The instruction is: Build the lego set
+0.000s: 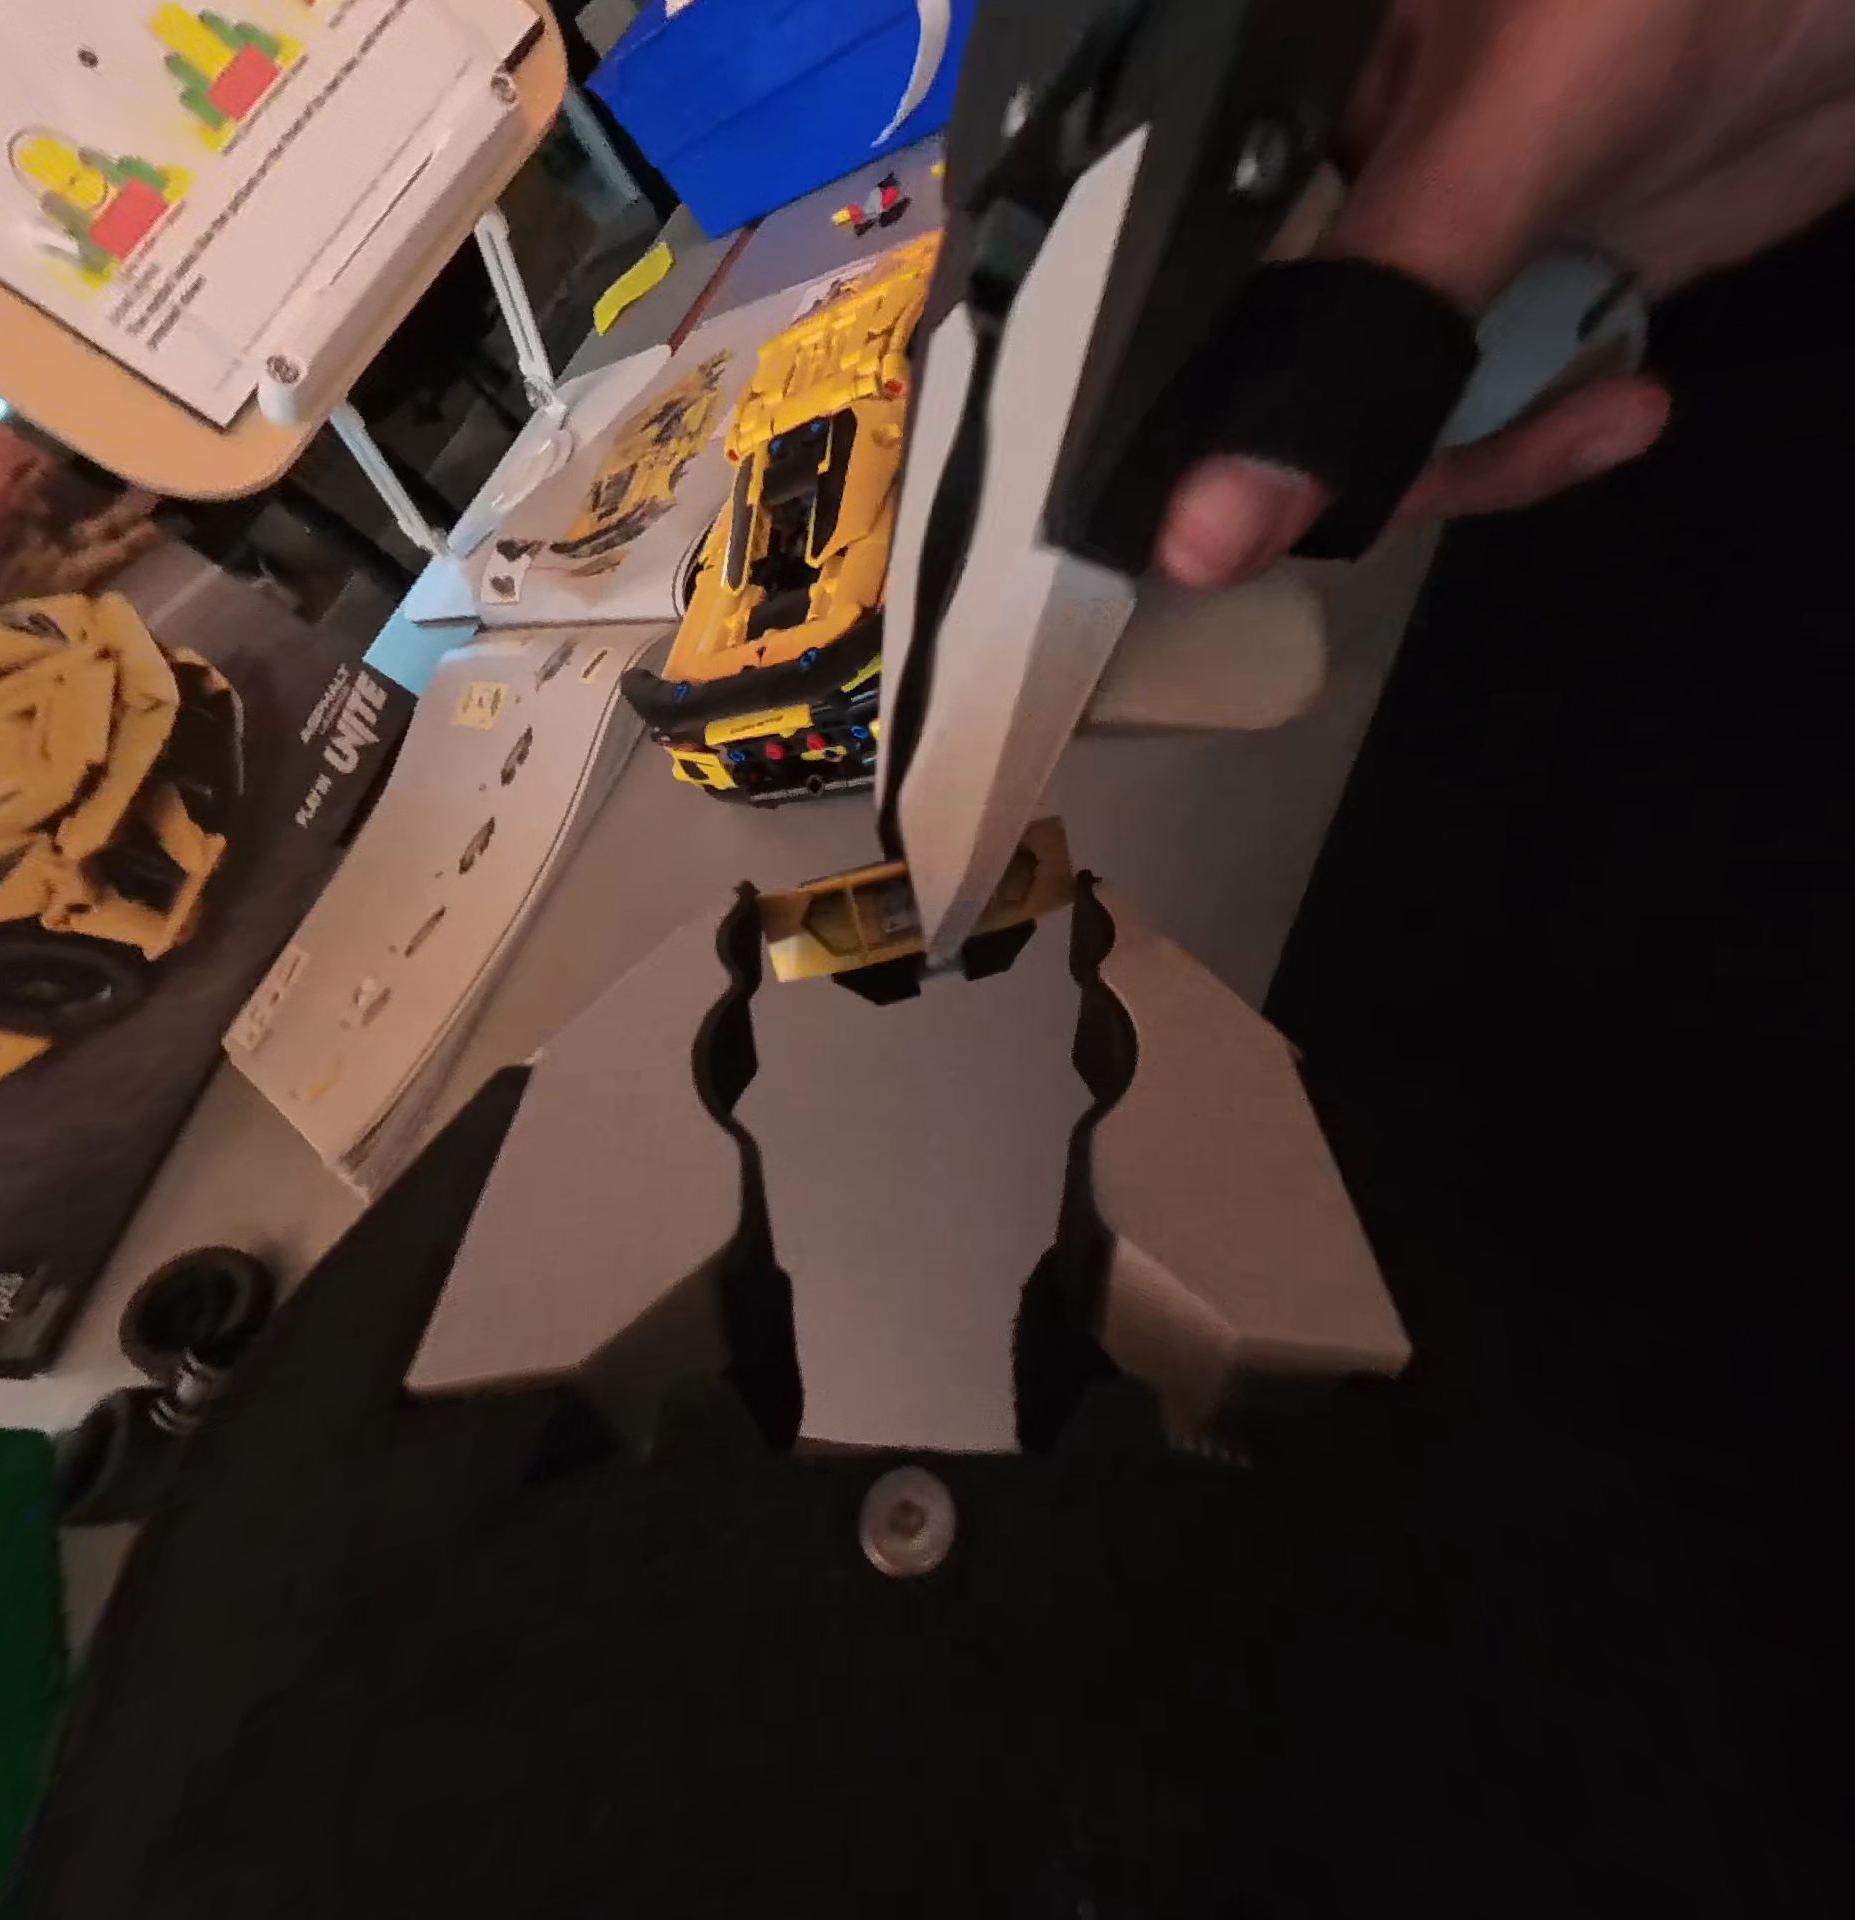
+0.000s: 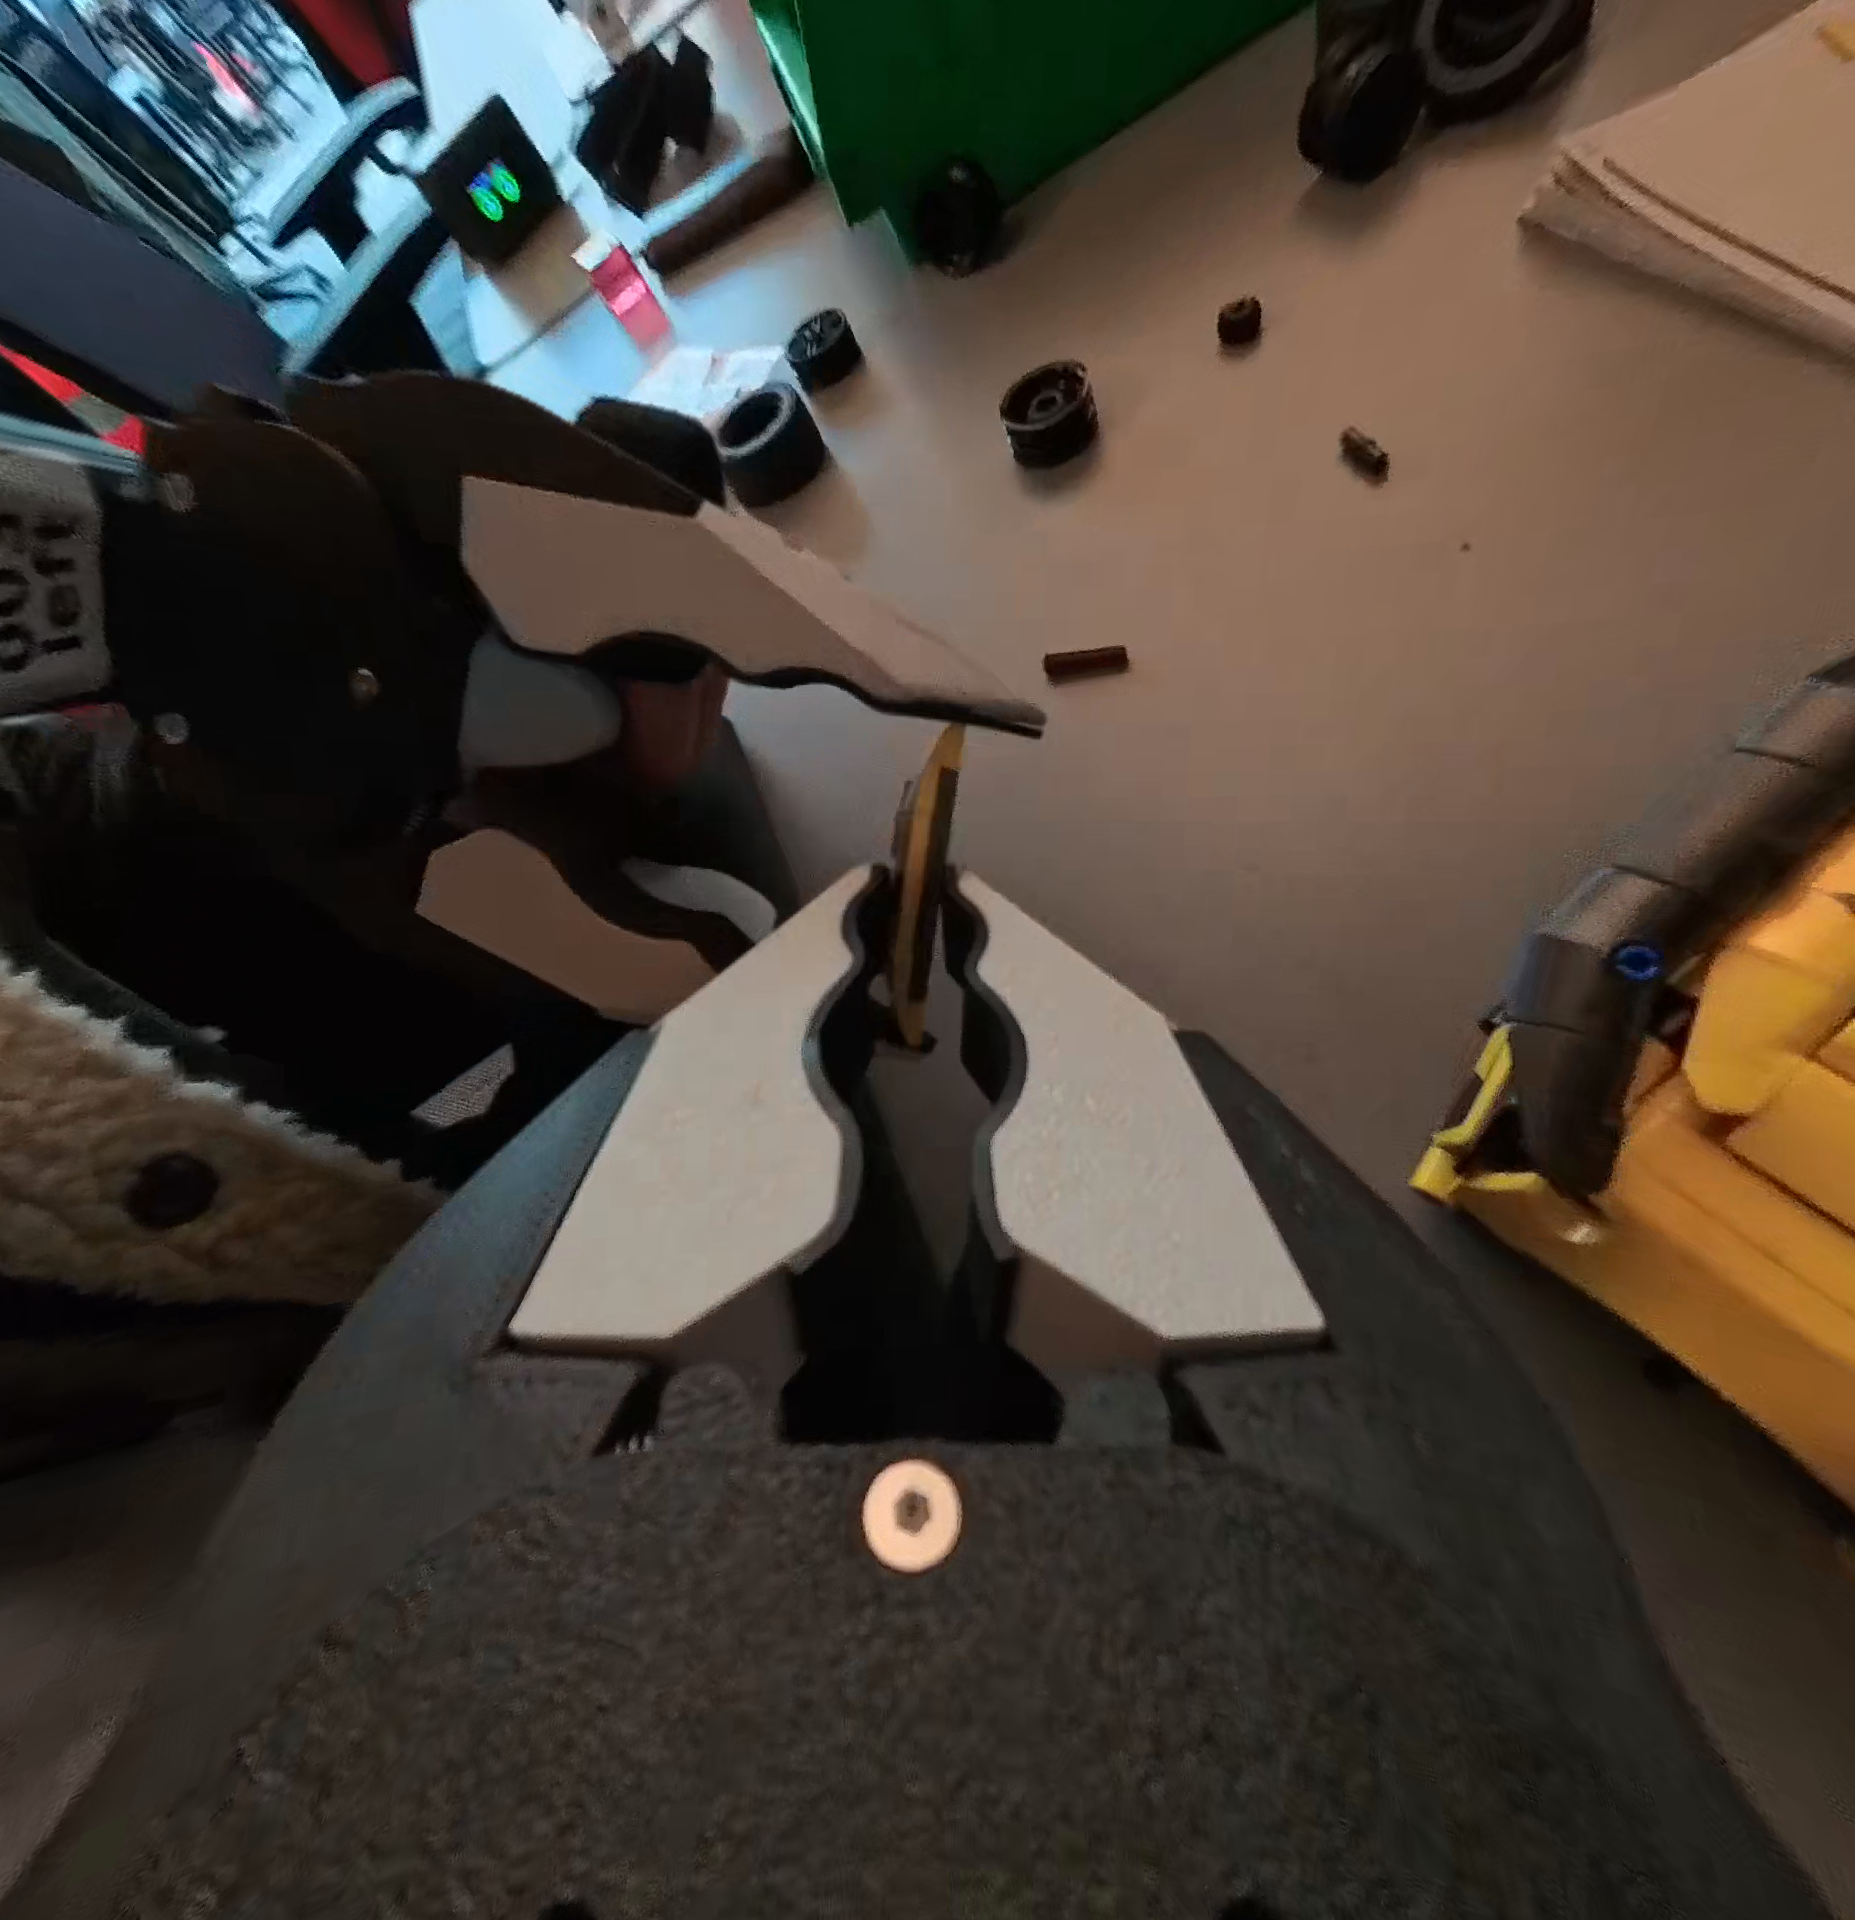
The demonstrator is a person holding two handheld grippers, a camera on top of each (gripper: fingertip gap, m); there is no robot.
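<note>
A thin yellow lego piece (image 2: 928,904) was pinched edge-on between the nearly closed fingertips of the right gripper (image 2: 915,914). The left gripper (image 1: 907,935) was spread wide, nothing held, its tips flanking that piece. The yellow lego car (image 1: 798,540) was seen beyond, on the tabletop (image 2: 1318,727).

An office or lab workspace: a grey table (image 2: 1318,675) strewn with toy wheels (image 2: 1050,411), an office chair (image 2: 331,156), a small lit screen (image 2: 492,192) behind, and an instruction sheet (image 1: 227,156) on a stand.
</note>
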